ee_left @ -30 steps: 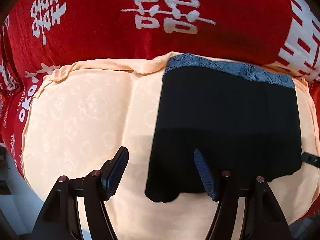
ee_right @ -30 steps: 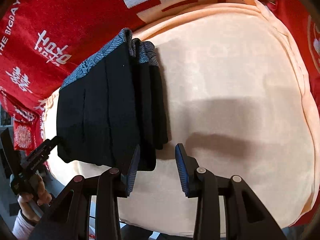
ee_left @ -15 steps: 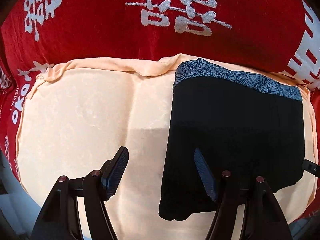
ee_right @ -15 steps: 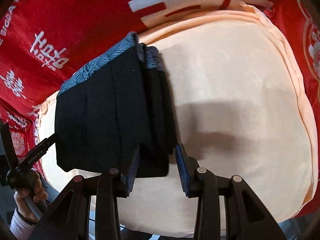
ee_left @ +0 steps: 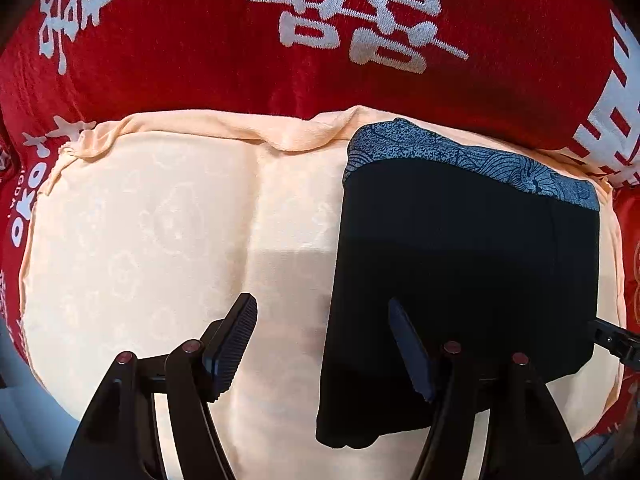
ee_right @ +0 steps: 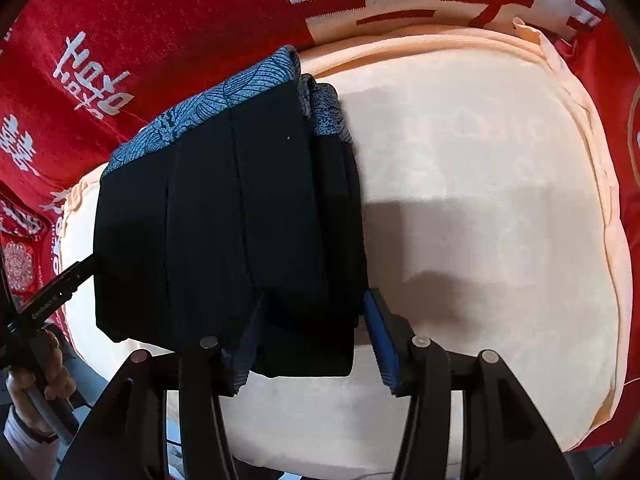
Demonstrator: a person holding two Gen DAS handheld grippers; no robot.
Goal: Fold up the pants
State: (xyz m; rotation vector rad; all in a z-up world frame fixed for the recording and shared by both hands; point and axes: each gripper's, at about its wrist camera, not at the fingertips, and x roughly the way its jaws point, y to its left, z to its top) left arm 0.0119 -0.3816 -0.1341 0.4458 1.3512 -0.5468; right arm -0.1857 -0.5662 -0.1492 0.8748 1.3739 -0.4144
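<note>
The black pants (ee_left: pixel 464 264) lie folded into a thick rectangle on a peach cushion (ee_left: pixel 152 232), with a blue patterned waistband (ee_left: pixel 472 160) at the far edge. They also show in the right wrist view (ee_right: pixel 224 224). My left gripper (ee_left: pixel 324 348) is open, straddling the pants' left edge near their front corner. My right gripper (ee_right: pixel 308 344) is open, its jaws on either side of the folded stack's near right corner. The right gripper's tip (ee_left: pixel 616 340) shows at the pants' right edge in the left wrist view.
A red blanket (ee_left: pixel 200 52) with white characters surrounds the cushion on the far side and both flanks. The cushion's near edge (ee_right: pixel 320 432) drops off toward the floor. The left gripper (ee_right: pixel 52 300) and the hand holding it show at the left in the right wrist view.
Both grippers have moved closer to the pants. The right gripper's jaws now sit around the stack's near corner; the pants have not moved on the cushion.
</note>
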